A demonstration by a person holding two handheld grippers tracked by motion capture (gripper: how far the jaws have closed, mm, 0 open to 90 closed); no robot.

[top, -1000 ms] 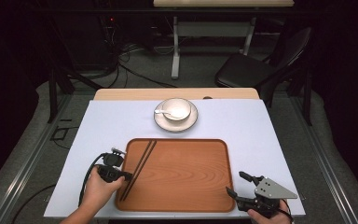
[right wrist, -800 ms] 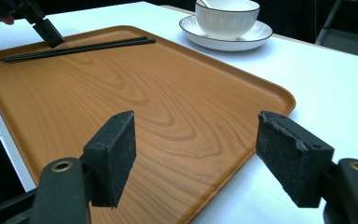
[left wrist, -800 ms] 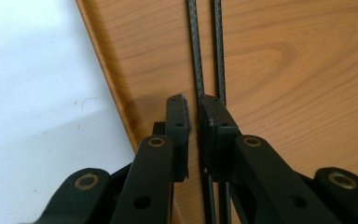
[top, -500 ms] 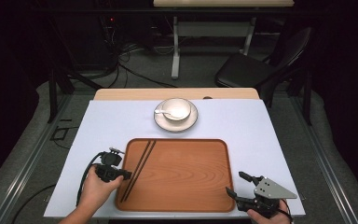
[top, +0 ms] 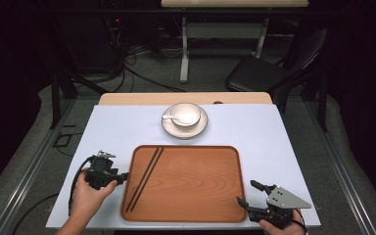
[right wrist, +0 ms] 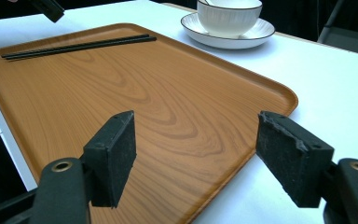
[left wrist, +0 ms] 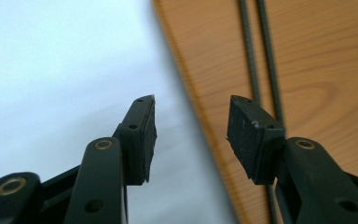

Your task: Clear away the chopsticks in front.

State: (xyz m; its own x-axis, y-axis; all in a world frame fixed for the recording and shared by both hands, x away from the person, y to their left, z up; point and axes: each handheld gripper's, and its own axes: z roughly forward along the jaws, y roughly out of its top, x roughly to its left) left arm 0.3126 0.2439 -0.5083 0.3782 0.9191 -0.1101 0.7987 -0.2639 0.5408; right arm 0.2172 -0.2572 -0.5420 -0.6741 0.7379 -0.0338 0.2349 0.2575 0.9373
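Looks like a lab or recording studio, not a home: white-topped table alone in a dark room, cables strewn over grey floor at far left, metal stand leg far centre, black office chair far right.

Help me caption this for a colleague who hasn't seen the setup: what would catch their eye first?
The big wooden tray in the middle of the white table, with a pair of black chopsticks lying along its left side. Just beyond it a white bowl sits on a saucer with a spoon inside. The left gripper at the tray's left edge and the right gripper at its near right corner are both open and empty.
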